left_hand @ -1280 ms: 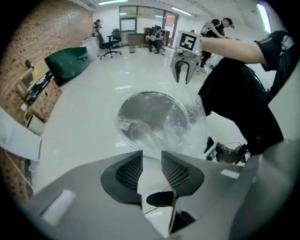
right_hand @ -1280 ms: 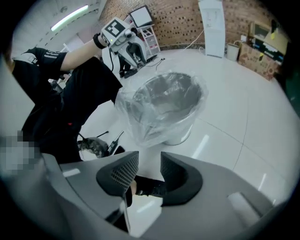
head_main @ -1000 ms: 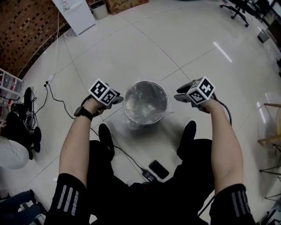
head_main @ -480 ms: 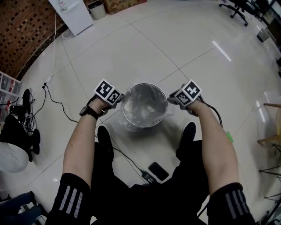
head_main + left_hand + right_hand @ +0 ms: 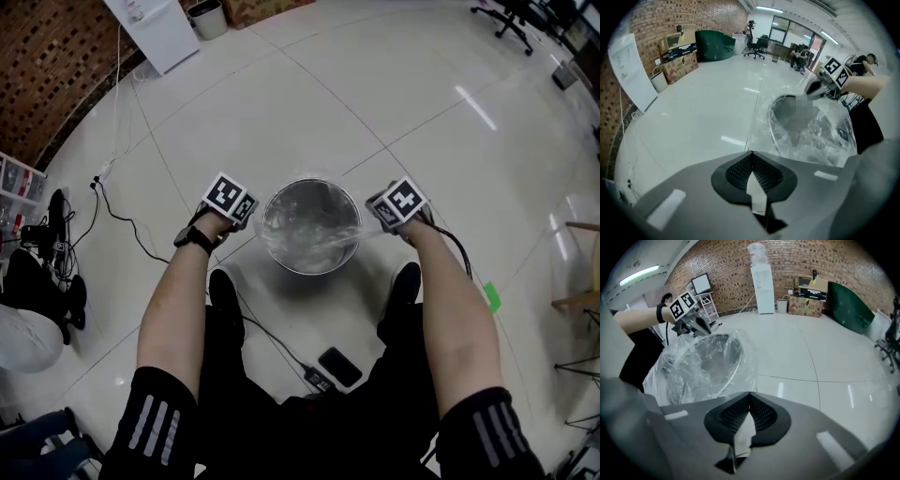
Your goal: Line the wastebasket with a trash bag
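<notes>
Head view: the left gripper (image 5: 249, 217) is clamped tight on the bag (image 5: 309, 246) edge at the left rim of the basket (image 5: 319, 184); the right gripper (image 5: 377, 219), jaws just closed, pinches the film at the right rim, stretching it outward. Bag sits inside the basket on the floor (image 5: 281, 103)

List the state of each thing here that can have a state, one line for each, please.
wastebasket: upright, bag inside.
trash bag: mouth open, edge stretched out over the rim on both sides.
left gripper: shut on the bag's edge.
right gripper: shut on the bag's edge.
</notes>
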`<state>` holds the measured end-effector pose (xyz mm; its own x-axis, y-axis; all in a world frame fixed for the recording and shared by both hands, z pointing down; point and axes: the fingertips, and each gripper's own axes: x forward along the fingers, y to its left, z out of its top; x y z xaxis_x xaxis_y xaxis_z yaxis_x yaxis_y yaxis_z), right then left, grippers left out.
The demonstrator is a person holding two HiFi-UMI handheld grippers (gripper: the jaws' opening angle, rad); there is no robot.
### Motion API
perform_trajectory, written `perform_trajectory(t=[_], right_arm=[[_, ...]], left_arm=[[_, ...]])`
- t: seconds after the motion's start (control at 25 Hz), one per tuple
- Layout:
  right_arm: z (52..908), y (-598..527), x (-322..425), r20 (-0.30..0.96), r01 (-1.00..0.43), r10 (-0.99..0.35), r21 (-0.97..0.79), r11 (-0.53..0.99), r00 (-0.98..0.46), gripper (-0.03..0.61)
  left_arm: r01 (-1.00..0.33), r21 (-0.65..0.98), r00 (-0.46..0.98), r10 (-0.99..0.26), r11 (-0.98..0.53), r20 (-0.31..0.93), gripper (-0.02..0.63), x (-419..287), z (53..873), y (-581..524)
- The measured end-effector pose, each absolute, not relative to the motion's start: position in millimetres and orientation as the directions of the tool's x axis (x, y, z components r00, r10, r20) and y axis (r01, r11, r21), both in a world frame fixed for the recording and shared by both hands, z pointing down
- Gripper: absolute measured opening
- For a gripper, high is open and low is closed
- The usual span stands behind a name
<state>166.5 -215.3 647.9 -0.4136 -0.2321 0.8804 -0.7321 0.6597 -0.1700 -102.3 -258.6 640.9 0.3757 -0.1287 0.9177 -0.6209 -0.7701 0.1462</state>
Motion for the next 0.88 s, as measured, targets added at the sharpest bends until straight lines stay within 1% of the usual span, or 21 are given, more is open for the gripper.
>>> perform_trajectory(t=[0.2,0.36,0.48,0.56,0.6,0.68,0.72,0.88], right_arm=[[669.7,-210.9,176.8,0.911,-0.734,-0.214,-0.128,0.667,-0.353,0.008],[686.0,-195.9,172.1,0.934,-0.689,-0.140,-0.135,0.713,-0.327,0.008],[694.9,-180.7,168.6,0.947,-0.664,-0.073,-0.163,0.730,-0.313,0.008],[694.5,-177.2,167.7,0.952,-0.652,-0.056,-0.162,0.741,-0.300,0.009],[690.1,-178.4,166.8,0.953,-0.653,-0.063,-0.154,0.742,-0.297,0.017],[678.7,-184.0,165.4,0.951,-0.659,-0.090,-0.136,0.739,-0.297,0.082],[673.1,-186.5,165.9,0.949,-0.659,-0.103,-0.126,0.741,-0.298,0.103],[647.3,-191.5,171.4,0.953,-0.613,-0.153,-0.042,0.789,-0.262,0.112]], left_arm=[[-0.630,0.152,0.329,-0.084,-0.762,0.941,-0.005,-112.7,669.3,-250.1],[-0.587,0.188,0.289,0.013,-0.787,0.957,-0.005,-114.4,687.6,-227.6],[-0.582,0.209,0.278,0.049,-0.786,0.959,-0.003,-117.9,694.2,-216.9],[-0.574,0.216,0.273,0.064,-0.790,0.960,0.008,-120.5,694.8,-213.1],[-0.570,0.213,0.271,0.063,-0.793,0.960,0.023,-122.3,693.4,-213.1],[-0.570,0.195,0.269,0.043,-0.798,0.962,0.045,-126.5,686.7,-217.2],[-0.570,0.181,0.268,0.027,-0.801,0.963,0.057,-128.8,681.8,-219.9],[-0.554,0.140,0.266,-0.015,-0.821,0.964,0.083,-138.6,657.5,-223.6]])
